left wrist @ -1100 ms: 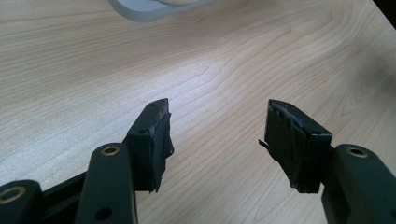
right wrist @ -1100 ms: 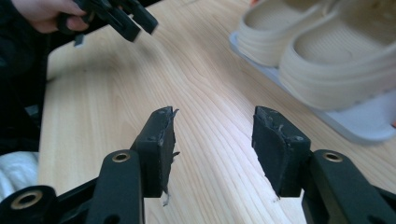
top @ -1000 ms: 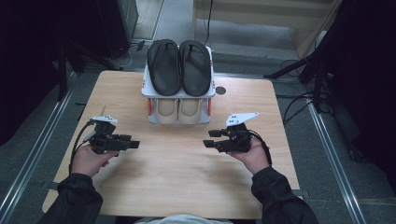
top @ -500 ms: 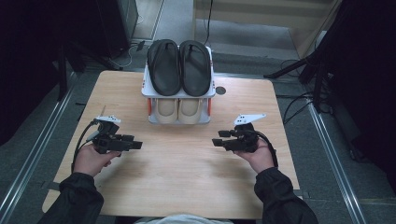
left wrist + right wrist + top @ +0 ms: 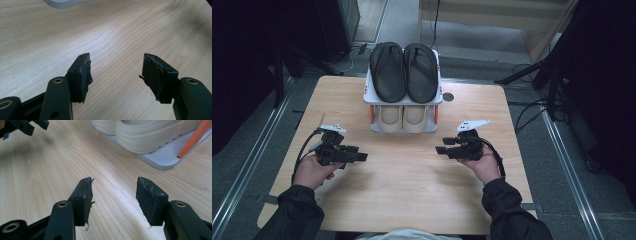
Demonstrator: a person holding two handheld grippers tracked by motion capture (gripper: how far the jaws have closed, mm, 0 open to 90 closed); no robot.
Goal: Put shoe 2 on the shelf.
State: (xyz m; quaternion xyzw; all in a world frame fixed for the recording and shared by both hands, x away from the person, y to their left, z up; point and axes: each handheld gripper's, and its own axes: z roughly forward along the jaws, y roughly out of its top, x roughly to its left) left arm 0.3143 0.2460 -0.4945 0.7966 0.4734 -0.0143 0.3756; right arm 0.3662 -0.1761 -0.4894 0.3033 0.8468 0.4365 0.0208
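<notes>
Pale wooden tabletop (image 5: 402, 190): white two-tier shoe rack (image 5: 368, 96) at far edge, black sandals (image 5: 404, 70) above, cream shoes (image 5: 402, 117) apparently below; left gripper (image 5: 362, 157) and right gripper (image 5: 439, 149) near either side, jaws wide, empty, the right's just opening.

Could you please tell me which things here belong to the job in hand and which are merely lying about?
In the job: left gripper and right gripper, both open and empty; shoe rack; black sandals on top; cream shoes below.

Lying about: dark round disc beside the rack; table.
</notes>
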